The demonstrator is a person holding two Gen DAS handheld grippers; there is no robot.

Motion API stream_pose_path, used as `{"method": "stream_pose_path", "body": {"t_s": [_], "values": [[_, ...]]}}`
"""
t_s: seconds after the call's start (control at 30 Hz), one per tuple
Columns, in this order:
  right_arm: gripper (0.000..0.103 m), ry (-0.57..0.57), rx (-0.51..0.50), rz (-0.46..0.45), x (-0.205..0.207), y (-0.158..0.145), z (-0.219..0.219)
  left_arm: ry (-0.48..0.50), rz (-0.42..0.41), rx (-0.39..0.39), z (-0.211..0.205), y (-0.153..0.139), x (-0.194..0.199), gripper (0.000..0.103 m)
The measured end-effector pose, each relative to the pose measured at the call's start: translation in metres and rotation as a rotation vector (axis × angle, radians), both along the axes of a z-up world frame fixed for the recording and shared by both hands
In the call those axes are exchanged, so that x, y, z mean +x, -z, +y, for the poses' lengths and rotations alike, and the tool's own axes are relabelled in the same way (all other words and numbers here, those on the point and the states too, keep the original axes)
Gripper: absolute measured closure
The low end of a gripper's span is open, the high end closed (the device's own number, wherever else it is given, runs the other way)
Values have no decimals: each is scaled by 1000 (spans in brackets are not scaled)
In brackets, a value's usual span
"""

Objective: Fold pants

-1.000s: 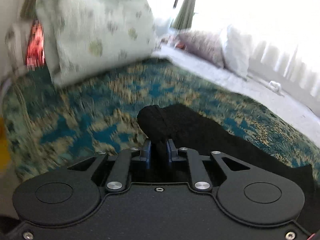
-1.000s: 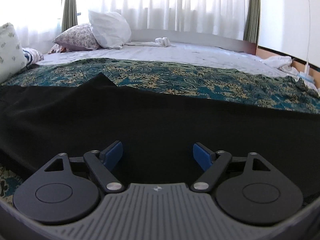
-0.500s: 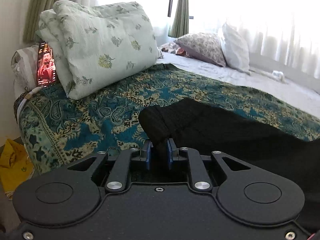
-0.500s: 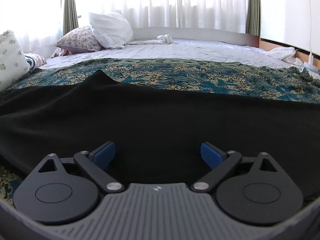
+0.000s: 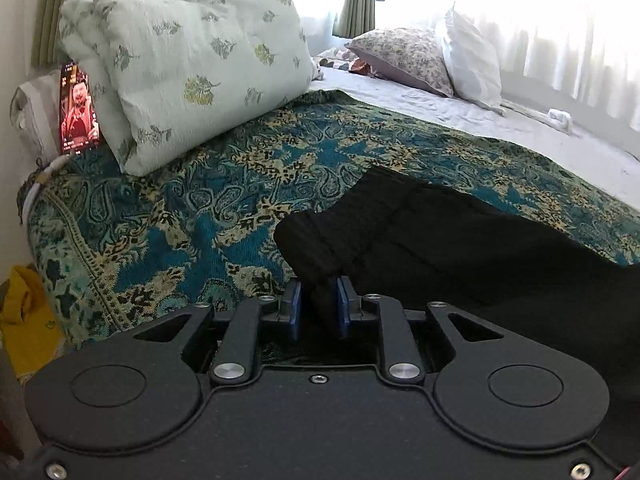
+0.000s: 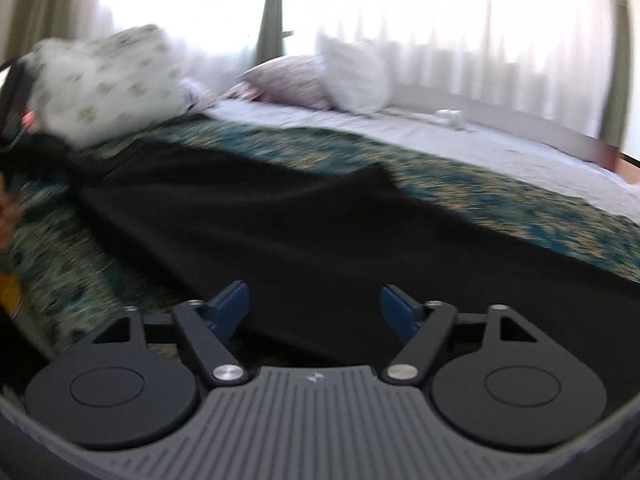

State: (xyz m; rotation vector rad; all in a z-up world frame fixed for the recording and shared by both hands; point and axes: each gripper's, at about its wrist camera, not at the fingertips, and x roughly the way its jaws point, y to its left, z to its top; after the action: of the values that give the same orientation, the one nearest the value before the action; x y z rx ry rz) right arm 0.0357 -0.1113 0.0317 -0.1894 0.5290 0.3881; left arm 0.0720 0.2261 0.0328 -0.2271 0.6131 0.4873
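Two views. Left wrist: left gripper (image 5: 318,304) clamped on bunched end of black pants (image 5: 460,248), jaws lately easing, cloth between; pants trailing right across patterned bedspread (image 5: 192,216). Right wrist, blurred: right gripper (image 6: 314,306) wide, lately narrowing, gripping nothing, above pants.

Between the blue pads of the left gripper (image 5: 318,306) sits a bunched fold of the pants (image 5: 460,248), a matt black cloth with a soft, light-swallowing surface. Beyond the jaws lies a woven bedspread (image 5: 192,216), coarse-textured, patterned in teal and gold. Further out and to the left rests a crinkled pale-green cloth pillow (image 5: 192,60) with leaf prints. The gripper's body looks like matt black plastic with shiny metal screws. The right gripper (image 6: 314,310) shows ribbed grey plastic behind its wide-set, smooth blue pads.
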Motion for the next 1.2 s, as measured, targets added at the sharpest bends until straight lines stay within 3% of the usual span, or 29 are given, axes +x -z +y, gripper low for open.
{"method": "stream_pose_path", "body": {"t_s": [0.23, 0.37, 0.57, 0.67, 0.77, 0.87, 1.0, 1.03, 1.1, 1.2], "values": [[24, -68, 42, 45, -4, -2, 14, 7, 0, -14, 3, 0, 0, 83], [24, -12, -19, 14, 0, 2, 17, 12, 0, -12, 3, 2, -1, 82], [28, 33, -16, 68, 1, 6, 1, 28, 2, -9, 3, 2, -3, 81], [27, 39, 79, 122, 6, -3, -15, 40, 13, 26, -2, 1, -3, 81], [28, 114, 194, 110, 24, -17, -29, 45, 19, 53, -7, 2, -3, 81], [39, 213, 224, 88, 47, -19, -29, 40, 16, 47, -8, 2, -3, 80], [48, 281, 161, 114, 69, 1, -16, 40, 18, 45, -7, -1, -3, 76], [47, 288, 133, 134, 72, 11, -13, 37, 18, 44, -6, -4, -3, 70], [42, 282, 92, 87, 68, 17, -9, 19, 7, 45, -7, -11, -4, 63], [40, 285, 94, 85, 67, 17, -9, -10, -47, 89, -15, -30, -9, 60]]}}
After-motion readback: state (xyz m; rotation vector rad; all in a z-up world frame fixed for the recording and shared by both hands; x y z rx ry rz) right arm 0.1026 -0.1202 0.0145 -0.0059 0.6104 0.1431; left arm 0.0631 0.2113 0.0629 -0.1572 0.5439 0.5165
